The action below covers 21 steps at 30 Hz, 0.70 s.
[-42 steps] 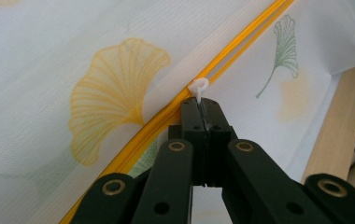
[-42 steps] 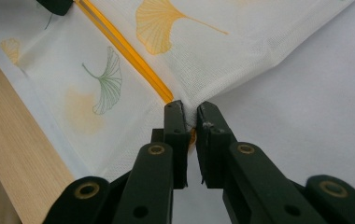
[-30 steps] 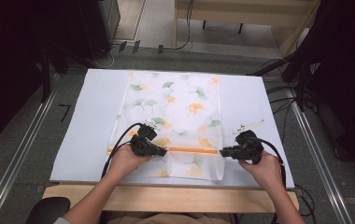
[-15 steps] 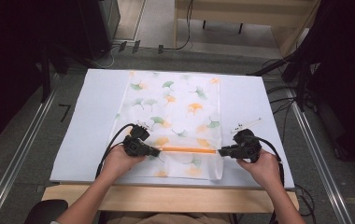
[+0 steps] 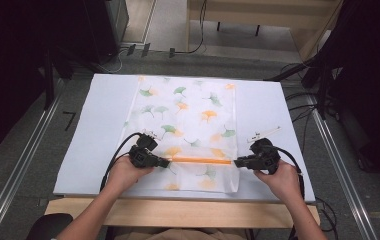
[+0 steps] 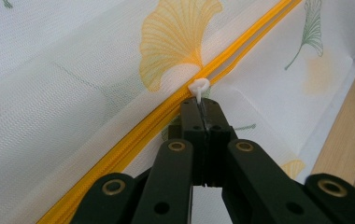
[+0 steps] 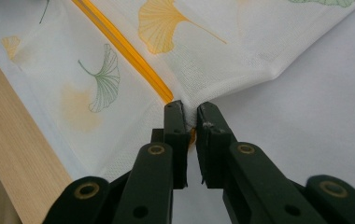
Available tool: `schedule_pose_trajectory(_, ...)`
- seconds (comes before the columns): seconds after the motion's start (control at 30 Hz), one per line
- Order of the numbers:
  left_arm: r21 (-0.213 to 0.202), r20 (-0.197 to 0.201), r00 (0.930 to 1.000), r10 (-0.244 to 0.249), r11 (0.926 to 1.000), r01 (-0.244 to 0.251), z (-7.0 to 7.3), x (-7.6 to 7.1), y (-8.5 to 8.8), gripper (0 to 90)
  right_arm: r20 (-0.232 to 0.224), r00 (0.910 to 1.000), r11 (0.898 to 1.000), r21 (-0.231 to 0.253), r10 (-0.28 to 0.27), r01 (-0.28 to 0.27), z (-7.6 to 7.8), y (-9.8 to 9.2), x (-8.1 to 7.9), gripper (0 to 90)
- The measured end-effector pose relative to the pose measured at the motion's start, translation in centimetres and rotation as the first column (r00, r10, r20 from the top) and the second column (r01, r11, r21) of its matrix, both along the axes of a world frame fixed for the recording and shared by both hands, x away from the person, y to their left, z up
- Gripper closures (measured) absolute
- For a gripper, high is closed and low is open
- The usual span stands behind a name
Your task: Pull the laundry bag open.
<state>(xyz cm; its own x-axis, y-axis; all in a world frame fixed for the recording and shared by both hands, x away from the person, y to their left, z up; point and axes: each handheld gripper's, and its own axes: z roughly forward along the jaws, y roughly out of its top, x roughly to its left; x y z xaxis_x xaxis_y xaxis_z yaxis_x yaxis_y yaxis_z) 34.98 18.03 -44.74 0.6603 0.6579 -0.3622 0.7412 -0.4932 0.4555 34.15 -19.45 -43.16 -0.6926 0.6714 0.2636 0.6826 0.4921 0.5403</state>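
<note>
**Both ends of the zipper pinned, pull tab barely held**

From the high view, I have the mesh laundry bag [image 5: 190, 125] spread flat on the white table [image 5: 100, 115], its orange zipper [image 5: 200, 160] running left to right near the near edge. My left gripper [image 5: 164, 162] sits at the zipper's left end, my right gripper [image 5: 239, 162] at its right end.

In the left gripper view, my jaws are pressed together on the white pull tab [image 6: 199, 88], gripping just its lower part.

In the right gripper view, my jaws pinch the bag's corner at the zipper's end, a narrow gap between them.

My worry: the tab's hold is shallow, so it may slip free if I pull at an angle. If the right grip loosens, I expect the mesh would bunch instead of the slider travelling.
</note>
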Motion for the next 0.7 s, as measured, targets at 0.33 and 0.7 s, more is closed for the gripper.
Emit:
schedule_pose_trajectory(0.33, 0.002, 0.018, 0.9998, -0.009, 1.0000, 0.009, 0.57, -0.43, -0.21, 90.0, -0.003, 0.9999, 1.000, 0.004, -0.012, 0.012, 0.03, -0.26, -0.08, 84.7)
schedule_pose_trajectory(0.7, 0.016, 0.013, 0.9999, -0.009, 0.9998, 0.009, 0.33, -0.24, -0.13, 90.0, -0.002, 0.9999, 1.000, 0.001, -0.015, 0.015, -0.05, -0.28, -0.19, 84.6)
